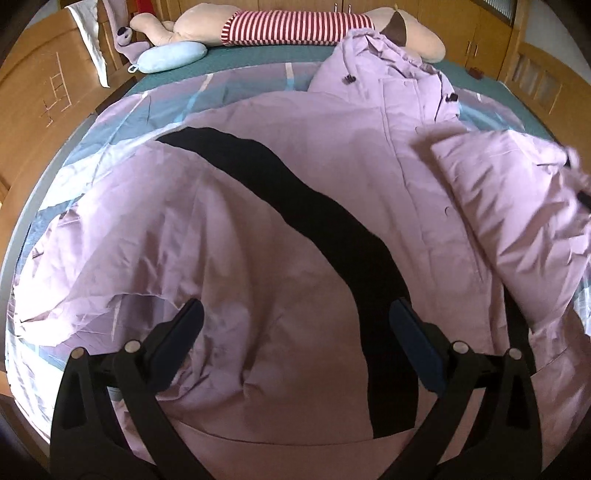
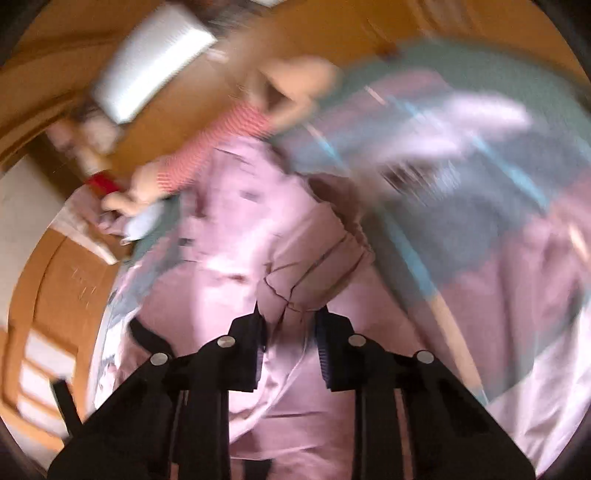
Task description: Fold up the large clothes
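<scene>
Now the right gripper [image 2: 290, 345], pinching the lilac coat [image 1: 295, 229] sleeve [image 2: 314, 266], should carry it inward over the body, while the left gripper [image 1: 295, 345] gapes empty above.

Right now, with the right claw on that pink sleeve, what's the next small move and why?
Probably carry the sleeve across onto the jacket front. The right claw pinches its fabric, the jacket lies spread on the bed, and the left claw hangs open above it, holding nothing.

Coat [image 1: 258, 240] on bed [image 1: 236, 92] — plush toy [image 1: 295, 26] behind
</scene>
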The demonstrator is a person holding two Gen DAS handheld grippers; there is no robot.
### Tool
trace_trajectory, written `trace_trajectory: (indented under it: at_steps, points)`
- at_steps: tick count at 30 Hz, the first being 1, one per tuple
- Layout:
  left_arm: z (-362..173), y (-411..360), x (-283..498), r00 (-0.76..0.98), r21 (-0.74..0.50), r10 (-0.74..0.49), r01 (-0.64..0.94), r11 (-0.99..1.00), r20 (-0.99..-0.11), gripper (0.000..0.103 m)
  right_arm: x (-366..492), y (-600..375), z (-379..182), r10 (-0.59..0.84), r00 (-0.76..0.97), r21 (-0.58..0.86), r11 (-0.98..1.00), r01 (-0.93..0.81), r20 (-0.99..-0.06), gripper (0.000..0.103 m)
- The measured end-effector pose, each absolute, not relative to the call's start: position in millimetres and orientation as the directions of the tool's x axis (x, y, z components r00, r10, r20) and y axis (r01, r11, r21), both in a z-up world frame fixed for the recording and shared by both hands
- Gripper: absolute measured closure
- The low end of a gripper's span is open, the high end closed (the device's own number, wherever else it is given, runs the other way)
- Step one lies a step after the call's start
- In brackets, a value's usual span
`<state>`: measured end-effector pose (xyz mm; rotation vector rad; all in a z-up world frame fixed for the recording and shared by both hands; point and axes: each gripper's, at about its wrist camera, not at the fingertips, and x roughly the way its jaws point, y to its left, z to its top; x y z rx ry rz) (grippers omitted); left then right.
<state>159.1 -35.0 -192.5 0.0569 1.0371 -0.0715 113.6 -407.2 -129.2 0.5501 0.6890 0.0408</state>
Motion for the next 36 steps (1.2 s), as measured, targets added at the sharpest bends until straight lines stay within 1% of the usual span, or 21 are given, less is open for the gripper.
trace_trajectory:
  at_steps: [1,2,3,5,6,7,8,9,10,13,16,17,18,21,22,24,28,30,31,35,36]
  points:
    - [-190.0,-32.9,158.0,0.511,0.011,-0.031,0.08,0.997,-0.859,0.002,108.0,-378.5,-109.7,0.256,0.811,0.469,0.883,0.025,-0.526,0.078]
    - [-188.2,-29.7,156.3,0.513,0.013,-0.026,0.072,0.997,-0.858,0.002,101.9,-359.0,-101.4,0.294,0.819,0.448,0.893,-0.051,-0.493,0.078]
    - [-186.5,-26.9,156.1,0.515,0.021,-0.015,0.062,0.998,-0.857,0.002,101.1,-323.5,-90.4,0.357,0.81,0.388,0.905,-0.175,-0.466,0.078]
    - [-183.3,-15.2,158.7,0.516,0.06,0.047,0.01,0.998,-0.855,0.002,97.5,-271.2,-83.4,0.453,0.751,0.299,0.89,-0.345,-0.481,0.075]
    - [-182.3,-6.3,160.7,0.515,0.065,0.068,-0.025,0.998,-0.855,0.002,99.0,-242.7,-86.2,0.488,0.707,0.258,0.872,-0.415,-0.511,0.073]
    - [-181.9,7.7,164.2,0.505,0.049,0.08,-0.073,0.996,-0.859,0.002,101.8,-218.4,-91.6,0.51,0.667,0.227,0.854,-0.468,-0.544,0.053]
    - [-182.0,18.2,166.6,0.495,0.027,0.076,-0.106,0.994,-0.865,0.002,101.8,-206.4,-95.0,0.518,0.646,0.215,0.845,-0.49,-0.561,0.022]
    - [-182.0,30.9,169.3,0.484,-0.006,0.065,-0.143,0.99,-0.872,0.002,101.5,-195.2,-99.2,0.517,0.631,0.203,0.84,-0.503,-0.578,0.011]
    - [-181.4,44.0,172.0,0.476,-0.044,0.047,-0.178,0.983,-0.878,0.002,102.4,-184.1,-104.2,0.519,0.613,0.187,0.832,-0.523,-0.596,0.007]
    - [-181.9,65.7,176.5,0.451,-0.042,0.08,-0.254,0.966,-0.889,0.002,109.7,-182.6,-109.8,0.535,0.576,0.196,0.814,-0.546,-0.618,0.007]
    - [-176.2,86.5,175.5,0.46,-0.101,0.063,-0.322,0.941,-0.885,0.002,104.3,-210.1,-110.1,0.559,0.569,0.282,0.817,-0.503,-0.603,0.005]
    - [-173.9,93.4,173.0,0.473,-0.12,0.06,-0.341,0.932,-0.879,0.002,111.2,-220.7,-111.5,0.553,0.576,0.322,0.828,-0.459,-0.602,0.005]
    - [-170.3,101.5,170.6,0.493,-0.153,0.049,-0.362,0.92,-0.869,0.002,110.5,-230.0,-115.3,0.548,0.582,0.348,0.835,-0.426,-0.601,0.005]
    - [-166.1,120.9,162.0,0.555,-0.298,-0.046,-0.373,0.879,-0.831,0.002,114.5,-260.0,-129.5,0.506,0.61,0.41,0.86,-0.304,-0.61,0.005]
    - [-167.1,123.8,160.6,0.573,-0.365,-0.107,-0.357,0.86,-0.812,0.002,115.4,-266.8,-133.9,0.477,0.62,0.412,0.874,-0.258,-0.623,0.005]
    - [-172.5,119.6,163.8,0.569,-0.435,-0.199,-0.315,0.844,-0.798,0.002,120.8,-278.5,-140.2,0.414,0.633,0.405,0.899,-0.169,-0.654,0.005]
    - [-180.8,84.4,173.1,0.503,-0.48,-0.339,-0.178,0.859,-0.795,0.002,125.9,-285.6,-152.1,0.343,0.622,0.365,0.926,-0.097,-0.703,0.005]
    - [-182.6,66.5,173.6,0.477,-0.483,-0.379,-0.113,0.868,-0.793,0.002,127.0,-282.2,-158.1,0.291,0.611,0.311,0.947,-0.076,-0.736,0.005]
    - [-184.3,52.0,174.4,0.452,-0.474,-0.396,-0.069,0.878,-0.8,0.002,126.7,-281.0,-160.9,0.278,0.604,0.294,0.953,-0.075,-0.747,0.005]
    - [-197.6,17.1,176.3,0.383,-0.46,-0.43,0.014,0.888,-0.818,0.003,128.5,-269.1,-171.1,0.248,0.576,0.239,0.966,-0.094,-0.779,0.005]
    - [-198.6,11.3,177.2,0.381,-0.446,-0.421,0.026,0.895,-0.823,0.012,128.3,-266.3,-172.0,0.244,0.572,0.228,0.968,-0.102,-0.783,0.005]
